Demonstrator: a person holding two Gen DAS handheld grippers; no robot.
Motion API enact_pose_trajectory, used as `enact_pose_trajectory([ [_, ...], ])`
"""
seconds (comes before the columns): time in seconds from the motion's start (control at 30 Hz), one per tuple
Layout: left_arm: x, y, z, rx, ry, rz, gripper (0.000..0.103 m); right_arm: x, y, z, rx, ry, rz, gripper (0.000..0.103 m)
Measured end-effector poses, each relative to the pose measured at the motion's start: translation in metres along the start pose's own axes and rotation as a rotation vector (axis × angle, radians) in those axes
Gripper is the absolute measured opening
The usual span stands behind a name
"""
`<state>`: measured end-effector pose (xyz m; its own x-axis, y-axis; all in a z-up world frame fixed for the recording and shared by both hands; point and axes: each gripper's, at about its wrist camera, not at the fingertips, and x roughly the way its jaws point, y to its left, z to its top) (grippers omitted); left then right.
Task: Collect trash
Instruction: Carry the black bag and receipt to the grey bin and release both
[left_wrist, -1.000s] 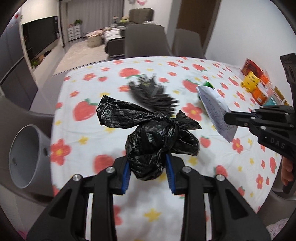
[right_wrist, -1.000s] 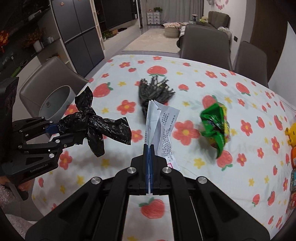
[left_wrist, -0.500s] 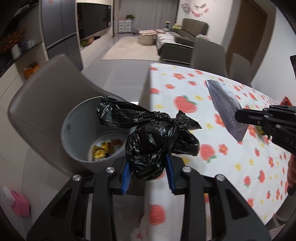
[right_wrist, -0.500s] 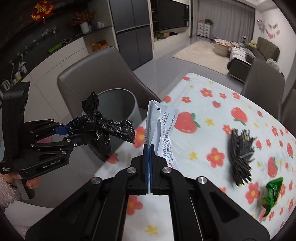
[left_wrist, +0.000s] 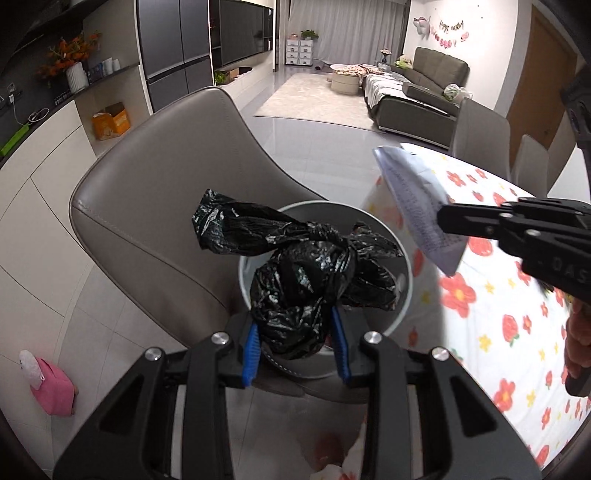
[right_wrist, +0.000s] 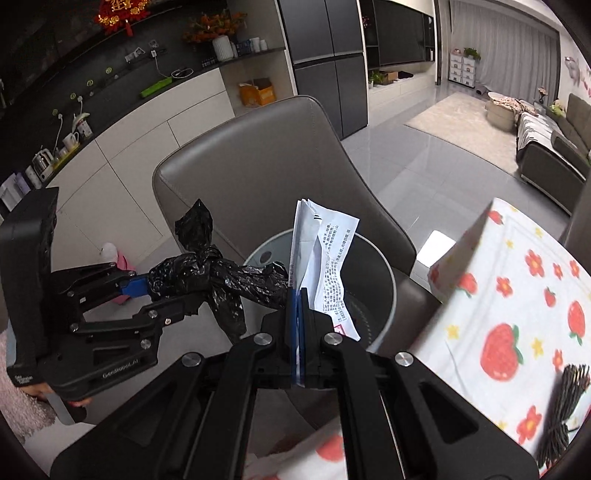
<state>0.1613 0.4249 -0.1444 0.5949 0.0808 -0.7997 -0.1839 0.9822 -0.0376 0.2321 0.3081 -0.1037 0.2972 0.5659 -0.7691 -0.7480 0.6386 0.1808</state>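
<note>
My left gripper is shut on a knotted black plastic bag and holds it over the open grey trash bin. It also shows in the right wrist view with the bag. My right gripper is shut on a folded printed paper held upright above the bin. In the left wrist view the right gripper holds the paper just right of the bin.
A grey leather chair stands behind the bin, which sits on a chair seat. The table with strawberry tablecloth lies to the right, with a dark bundle of sticks on it. A pink object lies on the floor.
Both grippers have swung left from over the table to over the trash bin, still holding the black bag and the paper.
</note>
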Motion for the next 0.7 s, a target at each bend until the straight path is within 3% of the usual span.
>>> enact_pose_trajectory([
  [0.43, 0.037, 0.007, 0.02, 0.003, 0.027, -0.017, 0.033, 0.055, -0.013, 0.009, 0.031, 0.092, -0.053, 0.003],
  [0.47, 0.04, 0.007, 0.023, 0.004, 0.029, -0.018, 0.033, 0.056, -0.015, 0.009, 0.033, 0.097, -0.052, 0.005],
  [0.53, 0.047, 0.006, 0.027, 0.007, 0.033, -0.02, 0.033, 0.057, -0.017, 0.008, 0.037, 0.095, -0.056, 0.025],
  [0.57, 0.05, 0.005, 0.027, 0.009, 0.035, -0.022, 0.033, 0.055, -0.018, 0.008, 0.039, 0.087, -0.061, 0.03],
  [0.7, 0.058, 0.003, 0.034, 0.024, 0.043, -0.028, 0.036, 0.05, -0.024, 0.008, 0.045, 0.075, -0.069, 0.033],
])
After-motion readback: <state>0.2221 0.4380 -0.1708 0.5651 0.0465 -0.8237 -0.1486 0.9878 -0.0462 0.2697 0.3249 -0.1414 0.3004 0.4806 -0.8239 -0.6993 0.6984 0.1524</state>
